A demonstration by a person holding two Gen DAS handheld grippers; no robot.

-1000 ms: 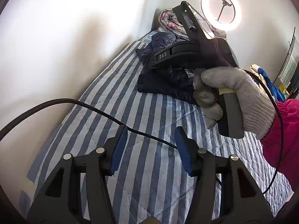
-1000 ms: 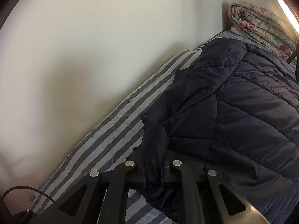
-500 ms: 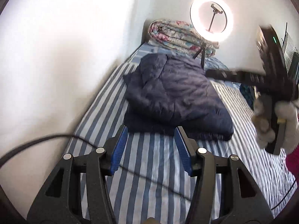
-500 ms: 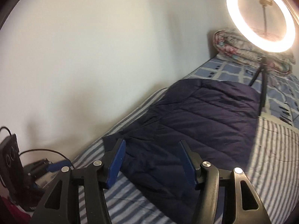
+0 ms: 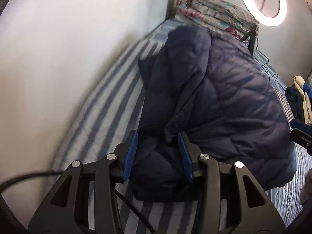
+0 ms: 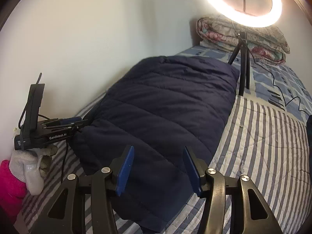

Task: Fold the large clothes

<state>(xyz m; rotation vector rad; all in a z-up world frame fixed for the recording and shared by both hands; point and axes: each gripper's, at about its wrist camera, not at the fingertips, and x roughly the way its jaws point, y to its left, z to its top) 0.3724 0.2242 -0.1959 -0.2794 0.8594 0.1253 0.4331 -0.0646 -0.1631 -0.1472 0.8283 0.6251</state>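
Observation:
A navy quilted jacket (image 5: 224,97) lies folded on the striped bed (image 6: 263,146), close to the wall. My left gripper (image 5: 158,154) straddles a bunched fold at the jacket's near left corner. Its jaws are closing, the fabric sits between the blue pads (image 5: 129,156), and I see no firm pinch. In the right wrist view the left gripper (image 6: 78,123) shows at that corner, held by a gloved hand (image 6: 25,163). My right gripper (image 6: 159,167) hovers over the jacket's (image 6: 165,107) near edge. Its jaws are closing a little with nothing clamped between them.
A lit ring light (image 6: 206,9) on a black tripod (image 6: 243,74) stands on the bed beyond the jacket, beside a folded floral quilt (image 6: 273,39). The white wall (image 5: 68,58) runs along the left. More clothes (image 5: 300,97) lie at the right edge. A cable (image 5: 23,177) trails by the left gripper.
My right gripper let go of the jacket's edge, opened and drew back to the right. My left gripper moved forward onto the jacket's near corner and its jaws narrowed.

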